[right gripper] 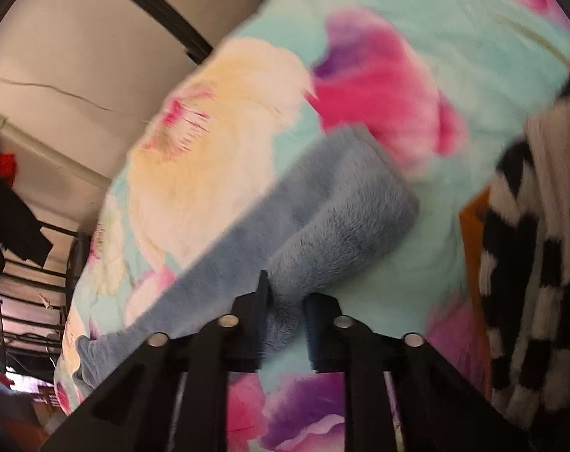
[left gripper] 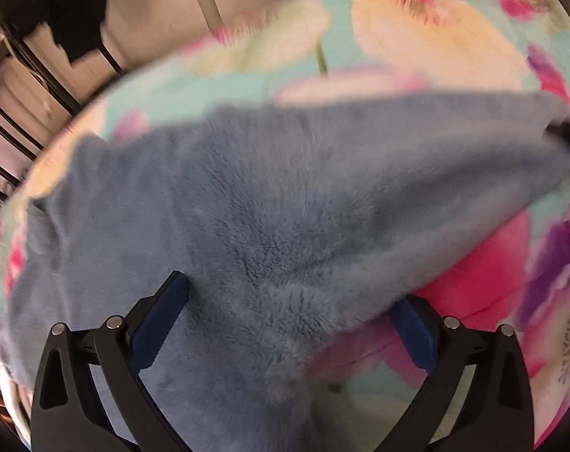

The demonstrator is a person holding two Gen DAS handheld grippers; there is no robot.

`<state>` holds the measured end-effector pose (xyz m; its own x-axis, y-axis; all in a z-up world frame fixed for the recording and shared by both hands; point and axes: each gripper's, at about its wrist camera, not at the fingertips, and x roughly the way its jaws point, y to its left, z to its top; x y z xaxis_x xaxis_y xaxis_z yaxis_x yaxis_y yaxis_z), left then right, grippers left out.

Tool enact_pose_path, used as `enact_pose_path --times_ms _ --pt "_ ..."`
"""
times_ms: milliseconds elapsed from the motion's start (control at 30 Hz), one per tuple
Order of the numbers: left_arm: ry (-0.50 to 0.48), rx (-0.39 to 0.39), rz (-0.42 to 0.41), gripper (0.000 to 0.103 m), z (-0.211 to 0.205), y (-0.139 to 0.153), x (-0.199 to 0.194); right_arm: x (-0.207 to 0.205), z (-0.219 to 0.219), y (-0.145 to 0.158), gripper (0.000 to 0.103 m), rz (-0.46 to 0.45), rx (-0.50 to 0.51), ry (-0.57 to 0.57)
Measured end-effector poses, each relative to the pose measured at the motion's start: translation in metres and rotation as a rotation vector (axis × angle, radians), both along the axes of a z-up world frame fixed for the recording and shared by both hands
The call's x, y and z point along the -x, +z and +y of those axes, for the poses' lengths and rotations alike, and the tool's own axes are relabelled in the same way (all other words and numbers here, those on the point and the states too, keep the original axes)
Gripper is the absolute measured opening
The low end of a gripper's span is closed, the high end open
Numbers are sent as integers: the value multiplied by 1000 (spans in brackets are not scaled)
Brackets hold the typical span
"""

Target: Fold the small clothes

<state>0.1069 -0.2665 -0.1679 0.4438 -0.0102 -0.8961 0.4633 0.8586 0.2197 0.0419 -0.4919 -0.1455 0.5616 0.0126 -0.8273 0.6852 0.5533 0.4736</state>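
While right tool (right gripper: 286, 301) pinches blue fleece (right gripper: 322, 226), left tool (left gripper: 288, 301) spread wide

Right wrist view: blue fleece garment (right gripper: 322, 218) runs under the right gripper (right gripper: 286, 301), its near end hidden. Striped cloth (right gripper: 529, 263) blurred, cut off at right edge. Left wrist view: floral blanket (left gripper: 416, 37) smeared.

Fleece garment (left gripper: 285, 196) spread on bedspread (left gripper: 435, 49), striped garment (right gripper: 529, 263) to its right
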Motion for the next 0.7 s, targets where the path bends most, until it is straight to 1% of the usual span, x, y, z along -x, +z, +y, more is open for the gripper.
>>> enact_pose_path --times_ms 67,100,133,167,200,300,333,400,467,533,600,700 --pt "32 81 39 99 14 3 -4 -6 10 17 16 -33 52 39" --pt "35 99 51 98 18 5 -4 -9 17 26 16 -49 84 66" --pt "35 115 55 91 24 11 -4 -14 27 38 16 -68 122 106" --pt "34 129 56 87 28 15 -4 -18 37 47 16 -87 145 144" --pt "38 163 70 87 35 22 -6 -22 46 54 16 -101 157 176" --pt "128 282 146 87 58 38 -25 -30 83 75 16 -142 190 302" --pt "175 347 204 87 71 44 -36 -34 97 82 16 -159 193 345" --pt "233 412 240 87 91 55 -51 -38 112 89 16 -178 194 391" --pt "271 420 222 88 109 66 -60 -49 131 95 16 -183 211 441" --pt "291 399 207 89 122 75 -64 -51 147 101 16 -186 225 481" --pt "299 394 222 89 135 80 -72 -56 161 104 16 -192 221 525" --pt "304 420 238 89 153 86 -78 -60 186 112 16 -210 228 607"
